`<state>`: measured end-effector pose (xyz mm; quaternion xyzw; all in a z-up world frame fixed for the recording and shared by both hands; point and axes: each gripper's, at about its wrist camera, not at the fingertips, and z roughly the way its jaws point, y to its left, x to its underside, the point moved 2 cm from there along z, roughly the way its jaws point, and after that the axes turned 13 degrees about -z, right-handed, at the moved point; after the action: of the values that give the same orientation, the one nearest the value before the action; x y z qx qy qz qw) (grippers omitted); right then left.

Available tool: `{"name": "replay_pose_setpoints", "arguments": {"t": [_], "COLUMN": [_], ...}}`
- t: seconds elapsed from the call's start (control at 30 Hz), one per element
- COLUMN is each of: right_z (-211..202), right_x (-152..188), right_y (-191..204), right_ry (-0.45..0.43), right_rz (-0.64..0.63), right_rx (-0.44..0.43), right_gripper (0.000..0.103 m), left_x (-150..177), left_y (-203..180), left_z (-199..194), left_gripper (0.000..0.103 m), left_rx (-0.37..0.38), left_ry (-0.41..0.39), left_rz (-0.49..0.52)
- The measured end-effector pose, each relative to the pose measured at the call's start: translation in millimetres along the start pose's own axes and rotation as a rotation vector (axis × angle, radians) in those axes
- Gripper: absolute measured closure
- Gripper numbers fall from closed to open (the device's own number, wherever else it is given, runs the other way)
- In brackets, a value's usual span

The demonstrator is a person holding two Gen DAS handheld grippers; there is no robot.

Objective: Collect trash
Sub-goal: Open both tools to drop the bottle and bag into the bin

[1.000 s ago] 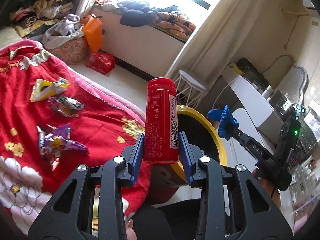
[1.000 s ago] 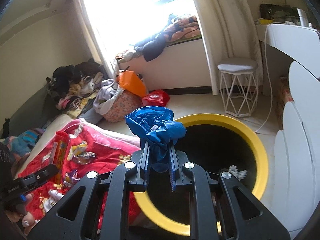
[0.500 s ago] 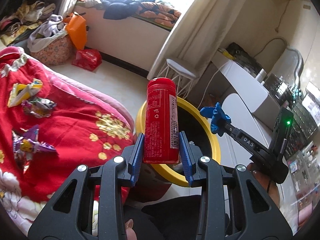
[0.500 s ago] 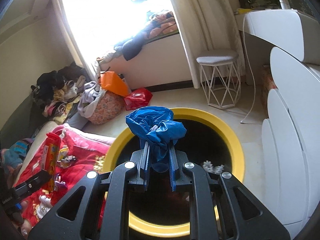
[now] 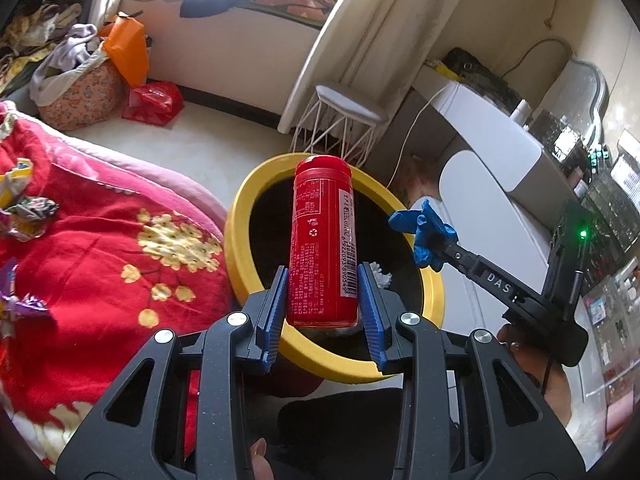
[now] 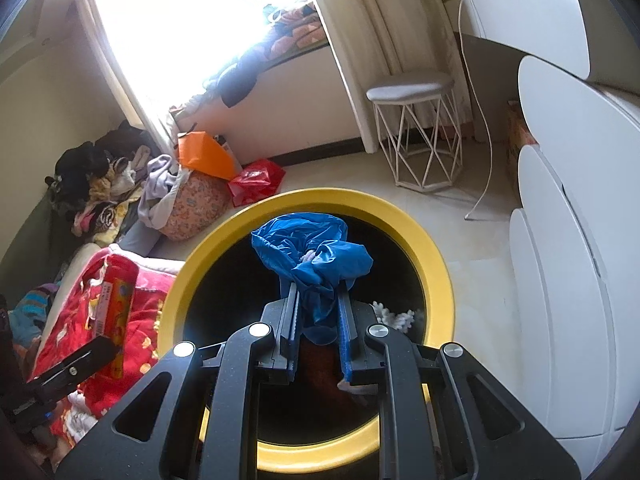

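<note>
Bedroom, bright window, cluttered sill; bed under a red flower-print blanket (image 5: 100, 248), pale floor beside it. Against the bed stands the round black bin with the thick yellow rim (image 6: 436, 264).

Change over the last second: in both wrist views the bin mouth has grown and slid under the tools, the blanket retreating to the left. Both loads now hang over the opening. Judgement: carry phase is essentially over; the release is what remains.

Left gripper (image 5: 322, 304): jaws set narrow, clamped on the lower part of the tall red cylindrical canister with the barcode label (image 5: 322, 240), which stands upright. Right gripper (image 6: 316, 328): jaws nearly together, pinching the crumpled blue plastic glove (image 6: 312, 252).

View differences. Left wrist view alone shows crumpled foil snack wrappers (image 5: 28, 216) left on the blanket, so more trash remains, and it shows the right tool from the side with the glove at its tip. Right wrist view looks straight down the bin: a small white scrap (image 6: 394, 314) already lies inside.
</note>
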<state>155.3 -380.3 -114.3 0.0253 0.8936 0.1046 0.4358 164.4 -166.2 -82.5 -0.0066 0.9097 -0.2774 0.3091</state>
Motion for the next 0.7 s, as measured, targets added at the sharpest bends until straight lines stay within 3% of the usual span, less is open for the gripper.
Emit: {"name": "replay_pose_setpoints", "arguments": {"t": [0.3, 0.37, 0.43, 0.5, 0.63, 0.7], "right_z": [7, 7, 5, 3, -3, -8], "right_x": [4, 3, 2, 2, 0, -3], "right_y": [-6, -9, -12, -12, -5, 0], "right_ry": [0.028, 0.021, 0.012, 0.002, -0.024, -0.046], "right_rz": [0.013, 0.028, 0.038, 0.036, 0.007, -0.013], "right_rx": [-0.028, -0.027, -0.019, -0.011, 0.008, 0.011], "right_gripper": [0.081, 0.066, 0.062, 0.058, 0.048, 0.046], "left_x": [-4, -7, -9, -10, -8, -7], "left_y": [-8, -9, -11, -14, -13, -12], "left_z": [25, 23, 18, 11, -1, -7], "left_gripper": [0.074, 0.060, 0.040, 0.036, 0.012, 0.011], "left_rx": [-0.022, -0.009, 0.005, 0.010, -0.004, -0.018], "left_ry": [0.048, 0.040, 0.017, -0.007, -0.054, -0.076], "left_rz": [0.025, 0.025, 0.030, 0.047, 0.049, 0.052]}}
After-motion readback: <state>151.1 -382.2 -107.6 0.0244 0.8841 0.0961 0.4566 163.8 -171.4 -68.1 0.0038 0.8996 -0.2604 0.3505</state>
